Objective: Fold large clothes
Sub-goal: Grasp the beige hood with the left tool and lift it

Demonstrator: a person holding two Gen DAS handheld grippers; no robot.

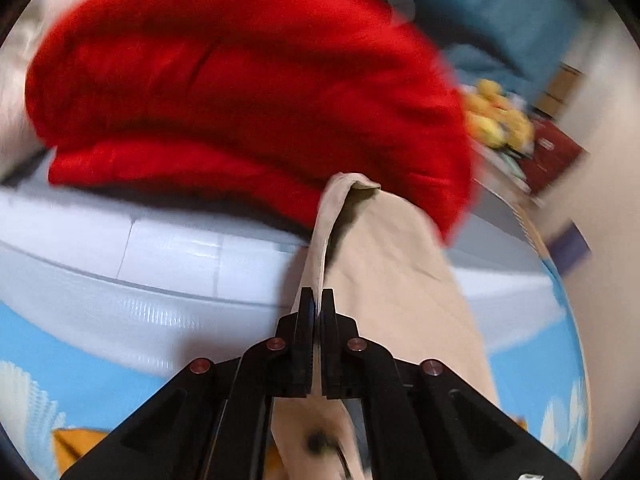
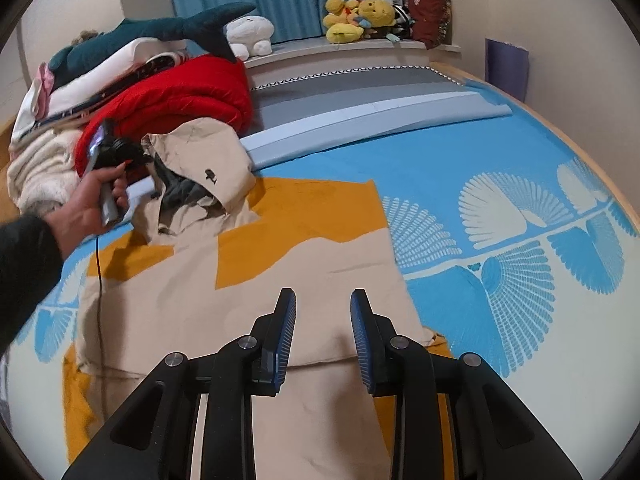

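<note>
Beige jacket [image 1: 384,264] edge pinched tight in left gripper [image 1: 317,300], right gripper [image 2: 323,300] jaws parted, empty, hovering above the cloth

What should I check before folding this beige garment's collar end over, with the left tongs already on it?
1. Left tongs shut on the beige garment: ok, fabric pinched between the jaws.
2. Right tongs free: ok, open above the garment, nothing between the jaws.
3. Garment flat: not ok, the collar end is lifted and bunched.
4. Orange cloth underneath lying flat: ok where visible.
5. Red bedding clear of the fold: cannot tell, it sits right behind the lifted collar.
6. Cable off the garment: not ok, it trails across the left edge.
</note>
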